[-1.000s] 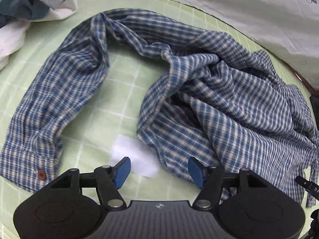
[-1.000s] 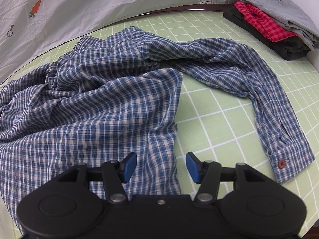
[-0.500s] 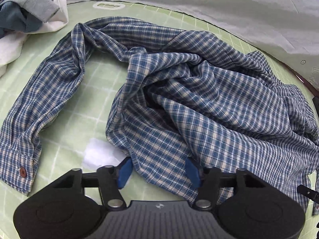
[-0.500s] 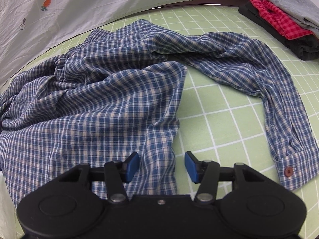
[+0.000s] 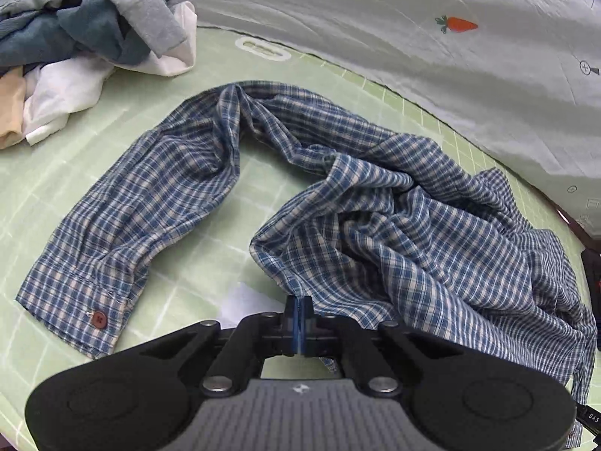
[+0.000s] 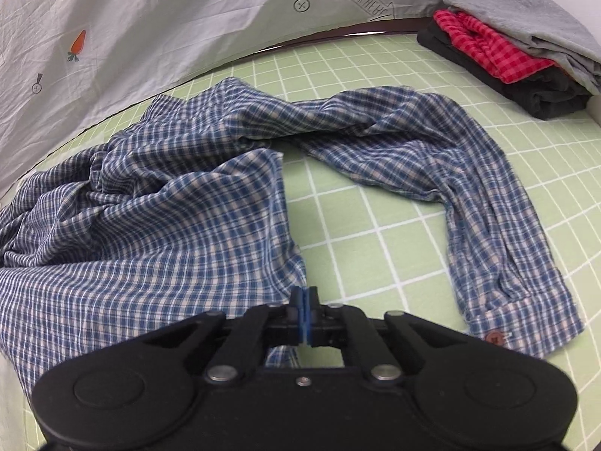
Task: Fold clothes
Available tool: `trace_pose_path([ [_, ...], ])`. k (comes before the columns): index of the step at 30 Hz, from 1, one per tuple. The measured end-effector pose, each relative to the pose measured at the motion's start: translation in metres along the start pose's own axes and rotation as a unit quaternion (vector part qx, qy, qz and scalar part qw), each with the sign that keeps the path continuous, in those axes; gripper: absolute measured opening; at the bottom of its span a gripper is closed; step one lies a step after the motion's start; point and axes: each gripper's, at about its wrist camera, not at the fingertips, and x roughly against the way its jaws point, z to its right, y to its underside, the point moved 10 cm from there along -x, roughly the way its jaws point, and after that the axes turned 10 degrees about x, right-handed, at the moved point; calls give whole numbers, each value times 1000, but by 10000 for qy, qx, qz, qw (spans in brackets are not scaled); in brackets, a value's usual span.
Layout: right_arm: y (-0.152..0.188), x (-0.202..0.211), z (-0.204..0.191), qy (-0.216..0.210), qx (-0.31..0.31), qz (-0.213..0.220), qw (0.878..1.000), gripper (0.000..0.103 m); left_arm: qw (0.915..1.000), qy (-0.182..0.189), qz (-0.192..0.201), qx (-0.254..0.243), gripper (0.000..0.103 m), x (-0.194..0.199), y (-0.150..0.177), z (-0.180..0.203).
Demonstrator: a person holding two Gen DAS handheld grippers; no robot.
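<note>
Green gridded mat (image 6: 375, 203) covers the counter, with a pale grey printed sheet (image 5: 413, 56) hanging behind it; small carrot motifs (image 5: 456, 24) dot the sheet. Blue-and-white plaid shirt (image 5: 413, 233), the garment to be folded, lies crumpled across the middle of the mat, its body bunched in ridges. One sleeve curves out to the left in the left wrist view and ends in a cuff (image 5: 75, 300) with a dark red button (image 5: 98, 318). The other sleeve (image 6: 450, 173) curves to the right in the right wrist view and ends near the lower edge in a cuff with a matching button (image 6: 494, 336). A loose heap of unfolded clothes (image 5: 75, 37), grey, teal, white and beige, sits at the far left of the counter. A folded stack (image 6: 518, 49), grey over red check over black, sits at the far right. Left tongs (image 5: 298, 319) are pressed together, pinching a hem edge of the shirt, which rises in a small peak to the blue pads. Right tongs (image 6: 305, 314) are likewise pressed together, pinching the shirt's front edge just beside bare mat.
</note>
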Motion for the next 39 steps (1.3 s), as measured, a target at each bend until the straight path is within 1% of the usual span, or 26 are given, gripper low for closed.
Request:
trace_pose_path([
  [3, -5, 5, 17, 226, 23, 96, 9997, 0, 9994, -7, 345, -81, 0, 24, -14, -3],
  [5, -8, 8, 28, 348, 20, 124, 9993, 0, 9983, -211, 530, -95, 0, 33, -24, -13],
  [7, -8, 6, 35, 275, -40, 51, 9996, 1, 9964, -439, 718, -40, 0, 39, -33, -27],
  [9, -5, 4, 33, 94, -168, -36, 9998, 4, 9947, -605, 765, 337, 1, 41, -37, -47],
  [10, -3, 3, 28, -5, -216, -70, 9997, 10, 9945, -567, 721, 507, 3, 41, -36, -53],
  [12, 4, 2, 16, -189, -284, -124, 9993, 27, 9938, -508, 553, 825, 7, 41, -29, -67],
  [13, 7, 2, 9, -231, -302, -128, 9992, 39, 9942, -542, 464, 810, 16, 40, -22, -69],
  [14, 10, 2, 4, -263, -318, -128, 9991, 42, 9952, -590, 346, 707, 23, 39, -14, -70],
  [15, 13, 2, -2, -295, -335, -127, 9989, 43, 9963, -599, 230, 565, 36, 37, -5, -69],
  [16, 17, 2, -7, -352, -388, -141, 9985, 46, 9972, -609, 114, 423, 42, 34, 4, -68],
  [17, 20, 2, -12, -415, -451, -157, 9980, 50, 9977, -616, -1, 285, 45, 32, 13, -67],
  [18, 23, 2, -17, -479, -514, -174, 9974, 54, 9979, -603, -115, 210, 53, 28, 21, -66],
  [19, 26, 2, -20, -498, -536, -216, 9971, 63, 9979, -591, -228, 136, 63, 24, 30, -65],
  [20, 30, 1, -23, -506, -547, -264, 9969, 70, 9977, -590, -335, 81, 65, 19, 37, -64],
  [23, 38, 0, -28, -346, -385, -375, 9980, 71, 9959, -656, -528, -318, 65, 11, 51, -57],
  [25, 42, 2, -31, -362, -316, -347, 9982, 71, 9939, -794, -550, -531, 65, 5, 55, -54],
  [27, 45, 4, -34, -471, -211, -301, 9982, 61, 9935, -864, -599, -442, 64, 0, 58, -55],
  [28, 46, 6, -37, -465, -77, -295, 9985, 45, 9932, -900, -616, -398, 62, -2, 59, -55],
  [29, 48, 7, -39, -448, 71, -295, 9985, 25, 9934, -942, -554, -349, 59, -1, 60, -55],
  [30, 49, 8, -41, -434, 220, -288, 9984, 15, 9931, -1006, -473, -370, 45, 0, 58, -55],
  [31, 49, 10, -42, -448, 300, -263, 9982, 3, 9921, -1096, -422, -447, 23, 0, 58, -55],
  [32, 50, 12, -43, -468, 362, -233, 9980, 3, 9910, -1176, -379, -515, 7, 1, 57, -54],
  [33, 49, 15, -42, -438, 410, -203, 9980, 2, 9915, -1128, -433, -475, 0, 1, 58, -55],
  [35, 48, 21, -39, -352, 500, -141, 9980, 1, 9941, -953, -484, -155, 0, 5, 57, -58],
  [37, 45, 31, -31, -181, 539, -40, 9984, 1, 9941, -1014, -387, 7, 0, 17, 53, -66],
  [39, 42, 40, -18, -35, 455, 66, 9989, 1, 9928, -1184, -188, 70, 0, 34, 45, -77],
])
